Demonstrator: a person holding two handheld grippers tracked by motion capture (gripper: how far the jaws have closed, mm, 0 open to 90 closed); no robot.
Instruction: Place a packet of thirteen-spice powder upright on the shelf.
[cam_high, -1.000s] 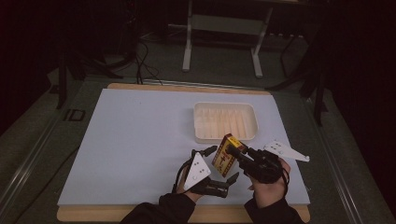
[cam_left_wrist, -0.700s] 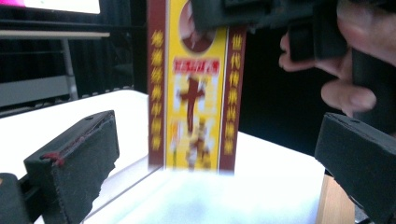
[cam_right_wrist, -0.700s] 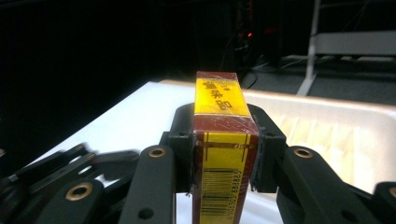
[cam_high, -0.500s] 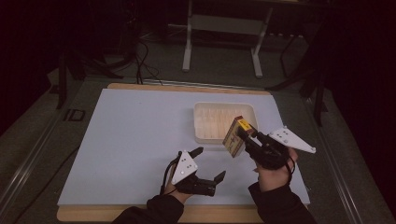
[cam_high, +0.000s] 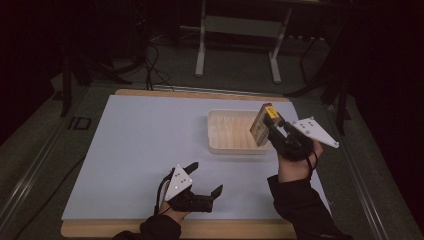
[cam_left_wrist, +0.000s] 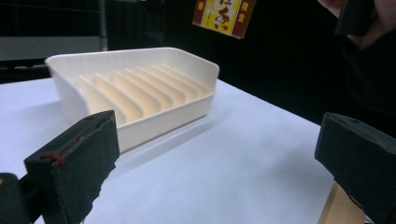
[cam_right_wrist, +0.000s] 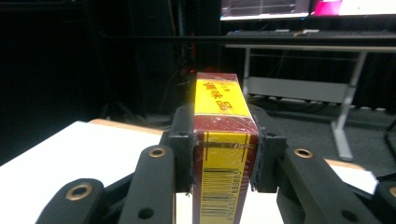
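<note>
My right gripper (cam_high: 267, 126) is shut on a yellow and dark red box (cam_high: 262, 124), held above the right end of a white ribbed tray (cam_high: 216, 142). The right gripper view has the box (cam_right_wrist: 219, 154) standing upright between the two black jaws, barcode toward the camera. My left gripper (cam_high: 205, 179) rests open near the table's front edge, left of the right arm. Its pads (cam_left_wrist: 74, 163) stand wide apart with nothing between them. Beyond them lies the tray (cam_left_wrist: 140, 126), and the box (cam_left_wrist: 223, 16) hangs above it.
A pale blue mat (cam_high: 135, 145) covers a wooden table (cam_high: 200, 94). Past the far edge stand a metal frame (cam_high: 237, 45) and cables on the floor. A second table frame (cam_right_wrist: 299, 88) shows behind the box.
The right gripper has carried the box up and away from me, from beside the left gripper to above the tray's right end. The left gripper has let go and stays low, open.
</note>
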